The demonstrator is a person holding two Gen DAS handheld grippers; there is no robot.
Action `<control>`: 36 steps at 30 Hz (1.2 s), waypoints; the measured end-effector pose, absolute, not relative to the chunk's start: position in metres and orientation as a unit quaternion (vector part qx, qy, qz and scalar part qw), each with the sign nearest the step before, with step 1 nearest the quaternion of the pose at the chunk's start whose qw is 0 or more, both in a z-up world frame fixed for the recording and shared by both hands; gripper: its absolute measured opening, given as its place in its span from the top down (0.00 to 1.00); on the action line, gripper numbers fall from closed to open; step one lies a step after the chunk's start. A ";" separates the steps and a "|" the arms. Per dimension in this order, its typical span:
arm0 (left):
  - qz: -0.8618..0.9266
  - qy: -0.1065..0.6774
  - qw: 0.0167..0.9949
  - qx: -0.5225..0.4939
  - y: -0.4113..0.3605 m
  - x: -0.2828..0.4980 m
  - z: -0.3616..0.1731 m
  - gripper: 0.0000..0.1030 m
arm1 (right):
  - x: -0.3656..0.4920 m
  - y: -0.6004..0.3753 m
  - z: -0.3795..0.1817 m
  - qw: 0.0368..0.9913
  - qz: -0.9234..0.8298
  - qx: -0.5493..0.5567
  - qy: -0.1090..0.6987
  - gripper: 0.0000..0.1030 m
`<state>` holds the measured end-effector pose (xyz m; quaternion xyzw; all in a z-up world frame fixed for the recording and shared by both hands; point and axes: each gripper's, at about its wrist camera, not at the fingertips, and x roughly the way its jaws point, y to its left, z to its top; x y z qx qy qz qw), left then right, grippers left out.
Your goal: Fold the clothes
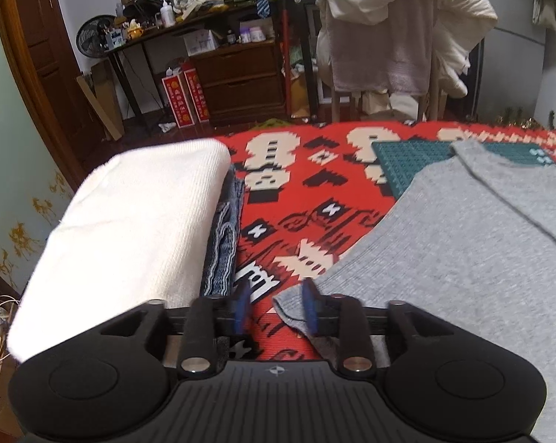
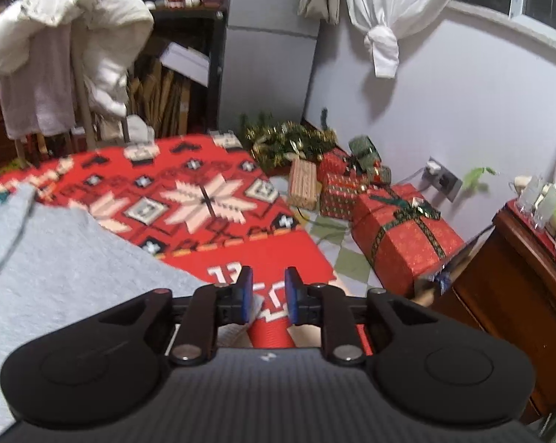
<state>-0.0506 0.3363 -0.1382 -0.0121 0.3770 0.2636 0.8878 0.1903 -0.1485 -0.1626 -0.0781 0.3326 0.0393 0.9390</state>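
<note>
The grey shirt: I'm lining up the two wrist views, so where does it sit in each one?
Left wrist: the grey shirt fills the right side, its near corner by the left tongs.
Right wrist: it fills the lower left, left of the right tongs.
Shared landmark: the red patterned cloth under the shirt.

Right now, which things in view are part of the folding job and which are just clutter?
Job:
- grey top, spread flat
- folded white garment
- folded jeans beneath it
- left gripper and right gripper, both open and empty

Clutter:
- wrapped gift boxes
- green mat
- chair draped with laundry
</note>
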 end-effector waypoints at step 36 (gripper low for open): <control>0.090 0.383 0.912 -0.119 0.235 -0.095 -0.157 0.87 | 0.023 -0.102 -0.181 0.902 0.228 -0.070 0.360 0.56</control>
